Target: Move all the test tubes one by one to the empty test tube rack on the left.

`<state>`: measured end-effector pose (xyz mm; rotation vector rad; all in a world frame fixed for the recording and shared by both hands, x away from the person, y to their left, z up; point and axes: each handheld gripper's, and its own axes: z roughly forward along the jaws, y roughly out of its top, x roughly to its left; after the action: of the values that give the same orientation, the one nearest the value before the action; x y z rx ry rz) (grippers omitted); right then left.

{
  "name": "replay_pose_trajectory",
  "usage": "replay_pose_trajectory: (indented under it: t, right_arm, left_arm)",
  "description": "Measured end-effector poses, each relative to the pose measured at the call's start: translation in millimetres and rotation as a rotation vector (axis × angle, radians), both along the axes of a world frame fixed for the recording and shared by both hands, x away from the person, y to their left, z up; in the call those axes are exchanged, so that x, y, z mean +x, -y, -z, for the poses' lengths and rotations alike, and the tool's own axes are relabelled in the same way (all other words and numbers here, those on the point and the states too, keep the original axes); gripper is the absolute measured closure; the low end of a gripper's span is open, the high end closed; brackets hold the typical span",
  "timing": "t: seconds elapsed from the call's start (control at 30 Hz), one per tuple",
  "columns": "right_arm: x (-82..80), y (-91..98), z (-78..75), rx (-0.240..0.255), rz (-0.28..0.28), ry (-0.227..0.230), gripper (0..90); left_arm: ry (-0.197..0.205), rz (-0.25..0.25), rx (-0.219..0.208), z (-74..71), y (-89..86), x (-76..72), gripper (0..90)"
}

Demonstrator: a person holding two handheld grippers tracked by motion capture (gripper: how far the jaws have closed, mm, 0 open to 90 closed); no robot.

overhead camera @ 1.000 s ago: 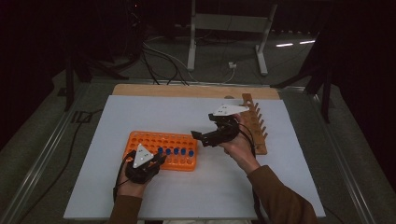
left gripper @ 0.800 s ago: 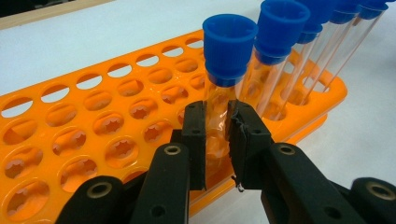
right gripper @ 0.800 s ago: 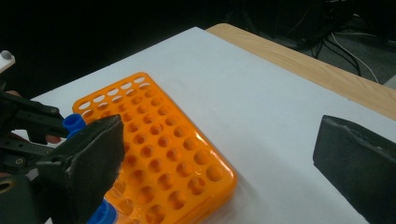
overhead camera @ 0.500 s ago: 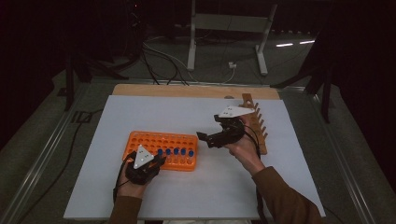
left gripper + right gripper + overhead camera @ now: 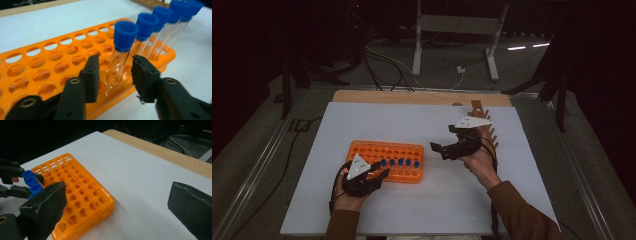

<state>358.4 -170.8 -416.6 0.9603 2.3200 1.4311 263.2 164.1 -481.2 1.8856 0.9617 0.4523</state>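
Note:
An orange tube rack (image 5: 384, 149) lies on the white mat, with a row of blue-capped clear tubes (image 5: 399, 162) along its near edge. My left gripper (image 5: 382, 173) is at the rack's near left corner. Its jaws (image 5: 115, 61) have just been opening and now stand a little apart on either side of the nearest tube (image 5: 125, 32). The pads do not touch the tube, which stands in its hole. My right gripper (image 5: 443, 138) hovers to the right of the rack. It is wide open (image 5: 118, 192) with nothing between its jaws.
A wooden peg rack (image 5: 492, 132) lies along the mat's right side, just behind the right hand. Many holes in the orange rack (image 5: 82, 192) hold nothing. Bare white mat (image 5: 412, 125) stretches beyond the rack to the wooden table edge (image 5: 412, 96).
The right hand has drifted slightly to the right, away from the orange rack. The left hand has stayed at the rack's near left corner.

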Motion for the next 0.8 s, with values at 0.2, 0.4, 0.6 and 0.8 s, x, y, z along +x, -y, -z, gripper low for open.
replay_pose_trajectory:
  t: [0.2,0.4,0.6,0.8]
  right_arm:
    - [-1.5,10.8,1.3,0.027,0.019,0.004,2.3]
    - [-5.5,22.1,2.4,0.043,0.043,0.015,2.3]
    - [-16.4,33.8,3.8,0.057,0.074,0.058,2.3]
    - [-29.0,45.6,8.9,0.040,0.097,0.093,2.3]
  left_arm:
    - [0.027,0.017,-0.059,-8.8,-7.9,-3.2,46.4]
    - [0.073,-0.018,-0.115,-17.5,-16.7,-5.8,35.2]
    - [0.113,-0.110,-0.112,-24.8,-23.6,-8.2,17.7]
    - [0.129,-0.149,-0.116,-27.7,-30.9,-10.0,9.2]
